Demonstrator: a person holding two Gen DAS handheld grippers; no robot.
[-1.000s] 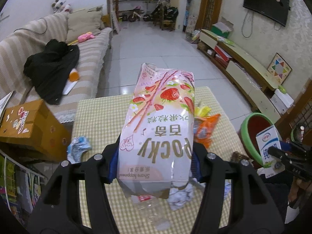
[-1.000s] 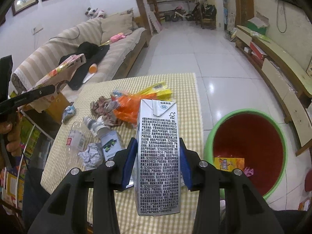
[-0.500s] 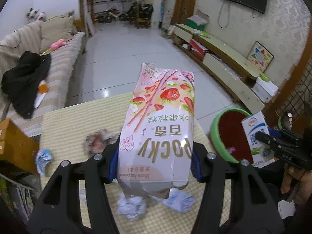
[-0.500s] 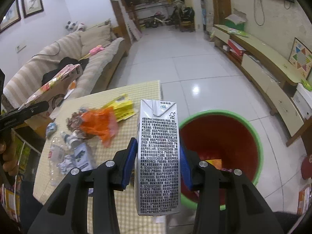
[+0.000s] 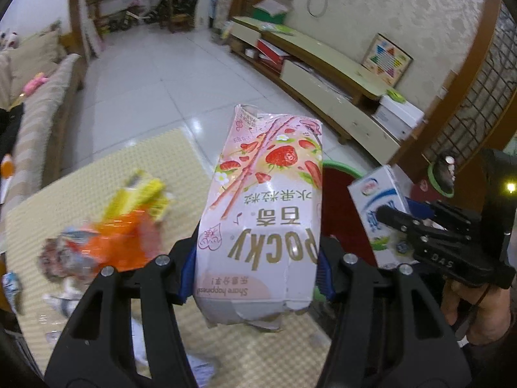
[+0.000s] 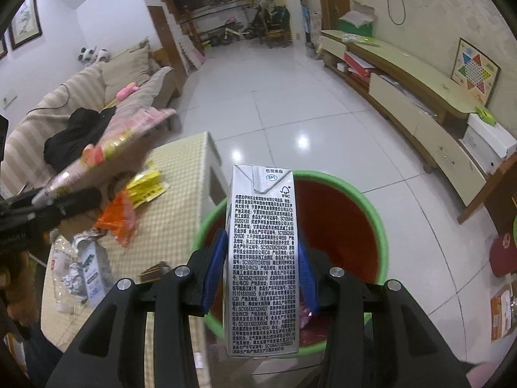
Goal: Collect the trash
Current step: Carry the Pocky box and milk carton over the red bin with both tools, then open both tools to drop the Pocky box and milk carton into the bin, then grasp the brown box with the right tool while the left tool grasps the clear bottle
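Bin (image 6: 371, 207) sits half hidden behind milk carton (image 6: 261, 258) pinched by right gripper (image 6: 260, 268); left gripper (image 5: 255, 271) clamps Pocky box (image 5: 261, 213).

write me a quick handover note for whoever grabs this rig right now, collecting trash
Left gripper: shut on the pink Pocky box, held above the table edge, near the bin.
Right gripper: shut on the milk carton, held over the green bin.
Done: some wrappers already lie in the bin.
Left: drop the carton, then the Pocky box. On the table remain the orange wrapper, yellow packet, crumpled paper and a clear plastic bottle.
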